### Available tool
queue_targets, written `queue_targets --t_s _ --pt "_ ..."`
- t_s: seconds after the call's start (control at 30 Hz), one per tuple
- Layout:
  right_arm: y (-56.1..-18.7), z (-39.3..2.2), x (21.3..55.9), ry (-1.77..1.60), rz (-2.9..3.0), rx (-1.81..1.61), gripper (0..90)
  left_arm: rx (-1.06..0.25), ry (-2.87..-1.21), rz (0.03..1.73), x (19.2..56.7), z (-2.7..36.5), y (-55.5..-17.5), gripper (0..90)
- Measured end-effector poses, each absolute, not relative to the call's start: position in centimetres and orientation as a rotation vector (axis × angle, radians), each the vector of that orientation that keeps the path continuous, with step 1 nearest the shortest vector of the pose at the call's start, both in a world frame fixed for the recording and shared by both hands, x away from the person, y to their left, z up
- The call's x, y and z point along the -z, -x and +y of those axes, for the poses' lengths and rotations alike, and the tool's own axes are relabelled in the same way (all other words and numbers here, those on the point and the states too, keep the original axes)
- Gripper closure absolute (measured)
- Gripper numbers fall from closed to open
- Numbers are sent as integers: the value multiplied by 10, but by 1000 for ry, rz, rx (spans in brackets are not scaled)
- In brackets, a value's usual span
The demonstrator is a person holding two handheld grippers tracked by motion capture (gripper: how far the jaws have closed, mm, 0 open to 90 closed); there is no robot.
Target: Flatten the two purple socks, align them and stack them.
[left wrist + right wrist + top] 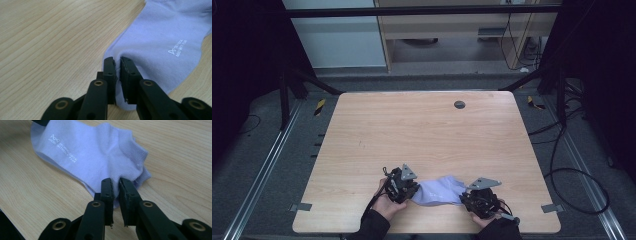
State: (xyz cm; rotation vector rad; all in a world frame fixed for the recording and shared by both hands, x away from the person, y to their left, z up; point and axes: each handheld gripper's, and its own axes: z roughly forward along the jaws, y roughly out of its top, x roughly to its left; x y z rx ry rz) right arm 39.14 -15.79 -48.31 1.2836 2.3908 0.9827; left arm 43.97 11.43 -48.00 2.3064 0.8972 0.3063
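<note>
From the high view, I hold my left tool (404, 184) and my right tool (479, 197) near the near edge of the surface (422, 135), with a pale lilac sock (439, 191) stretched between them. The sock lies on the wood, its long axis running left to right, slightly tilted so its left part sits a little farther from me than its right. The rest of the surface is bare apart from a small dark round cap (459, 104) near the far edge.

In the left gripper view, my left tool (117, 62) is closed on a pinch of the sock (160, 42) at its rounded end, which I take for the toe; the jaws stand nearly together with fabric caught between them. White lettering sits farther along the foot.

In the right gripper view, my right tool (115, 183) is closed on the sock (95, 157) just below the ribbed cuff, which points to the right in the scene. A second layer of cuff peeks from underneath, so this may be a pair, though I cannot be sure.

The risk I see: each bite is thin and close to an edge. If I pull my hands apart or lift unevenly, the knit could stretch and slip free of one tool, or a lower layer could drop away.
</note>
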Motion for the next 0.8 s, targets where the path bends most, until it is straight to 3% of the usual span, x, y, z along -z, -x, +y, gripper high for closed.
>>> queue_targets --t_s 0.27,0.8 --pt "-395 -168 471 -1262 2279 -1092 683 -320 -2254 917 470 130 -433 670" --pt "-428 -158 485 -1204 2290 -1085 738 -323 -2204 958 480 134 -427 700"
